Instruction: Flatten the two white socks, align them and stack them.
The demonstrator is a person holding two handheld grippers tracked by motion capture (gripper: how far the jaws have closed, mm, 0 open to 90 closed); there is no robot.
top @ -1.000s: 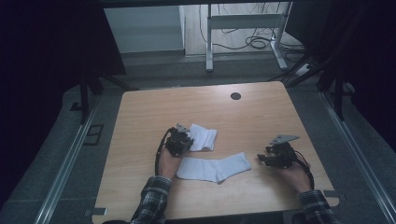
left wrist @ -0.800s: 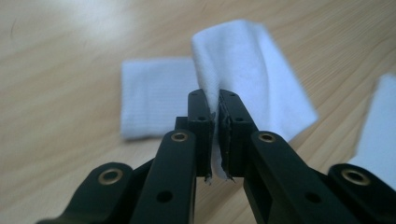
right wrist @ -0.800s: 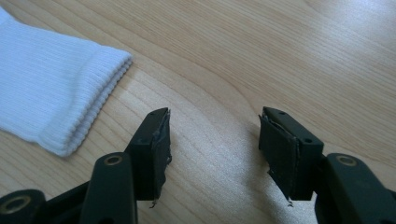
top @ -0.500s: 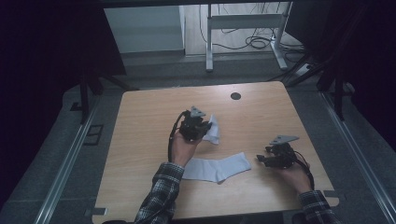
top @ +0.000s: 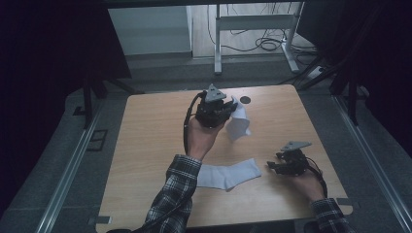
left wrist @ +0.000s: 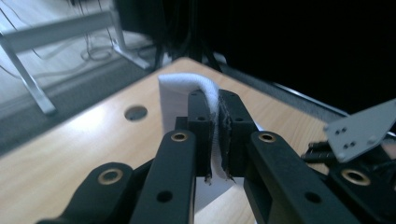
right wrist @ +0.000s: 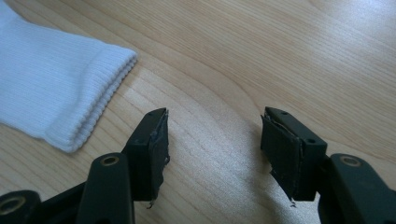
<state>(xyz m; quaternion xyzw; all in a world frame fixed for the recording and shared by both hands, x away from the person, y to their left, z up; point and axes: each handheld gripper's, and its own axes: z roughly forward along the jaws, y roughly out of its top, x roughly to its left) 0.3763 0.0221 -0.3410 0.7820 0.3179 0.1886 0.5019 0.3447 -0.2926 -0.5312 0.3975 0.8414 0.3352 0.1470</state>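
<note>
A white sock point(top: 239, 122) hangs in the air over the far middle of the wooden table point(top: 145, 145), and my left gripper point(top: 228, 109) is shut on its upper edge. In the left gripper view the sock point(left wrist: 175, 93) folds over between the two pressed jaws of the left gripper point(left wrist: 214, 135). A second white sock point(top: 228, 174) lies flat near the front edge. My right gripper point(top: 272, 165) rests low just right of its cuff, open. In the right gripper view the cuff point(right wrist: 70, 98) lies left of the empty right gripper point(right wrist: 215, 144).
A round hole point(top: 245, 99) is cut into the tabletop near the far edge. Metal rails point(top: 73, 170) run along both sides of the table. A white desk frame point(top: 252, 29) with cables stands on the floor beyond.
My left gripper has risen from the table and moved toward the far side, lifting the first sock clear of the surface. The right gripper and the flat sock stayed put.
</note>
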